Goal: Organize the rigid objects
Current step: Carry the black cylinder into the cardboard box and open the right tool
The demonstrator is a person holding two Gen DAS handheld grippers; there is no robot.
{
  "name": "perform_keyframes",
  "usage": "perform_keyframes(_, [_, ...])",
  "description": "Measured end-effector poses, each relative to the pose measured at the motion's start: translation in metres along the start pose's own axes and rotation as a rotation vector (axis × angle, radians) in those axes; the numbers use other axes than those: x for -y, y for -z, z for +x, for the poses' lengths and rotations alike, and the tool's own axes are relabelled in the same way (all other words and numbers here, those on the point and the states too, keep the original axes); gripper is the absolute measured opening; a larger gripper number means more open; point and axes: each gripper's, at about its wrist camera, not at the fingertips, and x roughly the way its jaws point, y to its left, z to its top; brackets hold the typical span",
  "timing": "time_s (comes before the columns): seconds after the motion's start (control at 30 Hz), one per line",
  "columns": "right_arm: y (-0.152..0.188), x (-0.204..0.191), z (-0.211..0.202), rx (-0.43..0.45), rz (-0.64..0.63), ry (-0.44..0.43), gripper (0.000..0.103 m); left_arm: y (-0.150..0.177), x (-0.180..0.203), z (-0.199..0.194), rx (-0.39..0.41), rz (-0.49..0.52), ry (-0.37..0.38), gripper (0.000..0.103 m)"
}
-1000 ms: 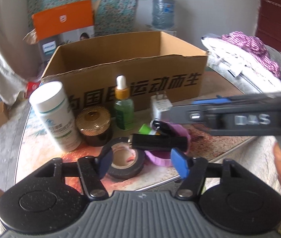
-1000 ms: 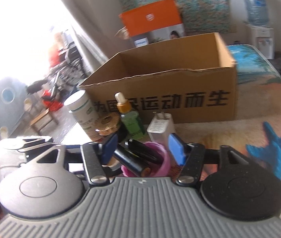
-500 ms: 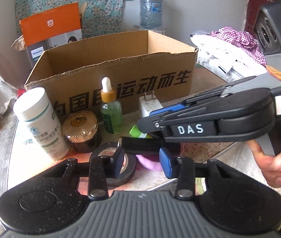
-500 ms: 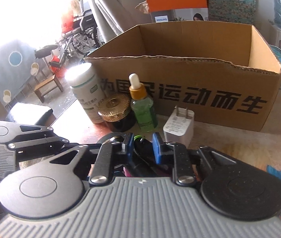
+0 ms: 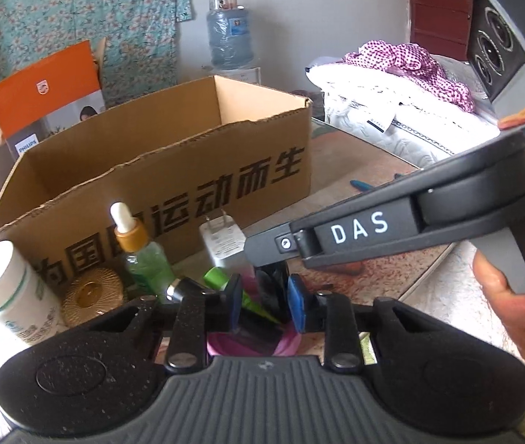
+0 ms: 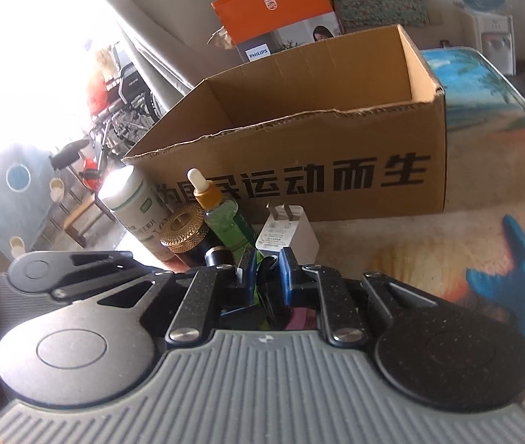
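Orange Philips carton (image 5: pixel 46 92) is seen standing at 11 o'clock, behind the work area. Floral cloth (image 5: pixel 77 18) is hung on the wall at 12. Water-cooler bottle (image 5: pixel 227 37) noted at 12. Folded bedding (image 5: pixel 392 107), topped by purple spotted fabric (image 5: pixel 418 63), is piled at 2.

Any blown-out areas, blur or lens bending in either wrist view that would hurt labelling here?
Right wrist view: the window side at upper left is washed out to white, and glare whitens the white bottle cap; the blue starfish print looks smeared. Left wrist view: evenly lit, fairly sharp. Both views: fisheye bends the cardboard box edges.
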Motion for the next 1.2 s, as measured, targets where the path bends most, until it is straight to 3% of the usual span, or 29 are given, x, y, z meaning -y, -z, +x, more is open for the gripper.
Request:
perform_keyframes(0.2, [0.000, 0.002, 0.003, -0.015, 0.021, -0.011, 0.014, 0.000, 0.004, 0.011, -0.018, 0.011, 0.002, 0.022])
perform_keyframes(0.63, [0.004, 0.006, 0.010, -0.026, 0.061, -0.012, 0.014, 0.004, -0.001, 0.012, 0.002, -0.007, 0.004, 0.022])
perform_keyframes(0.97, [-0.004, -0.016, -0.017, 0.036, 0.024, -0.028, 0.014, -0.007, -0.005, -0.023, 0.060, -0.003, -0.016, 0.022])
perform_keyframes(1.2, [-0.036, -0.041, -0.045, 0.127, -0.033, -0.101, 0.014, -0.036, -0.016, -0.063, 0.150, 0.000, -0.087, 0.026])
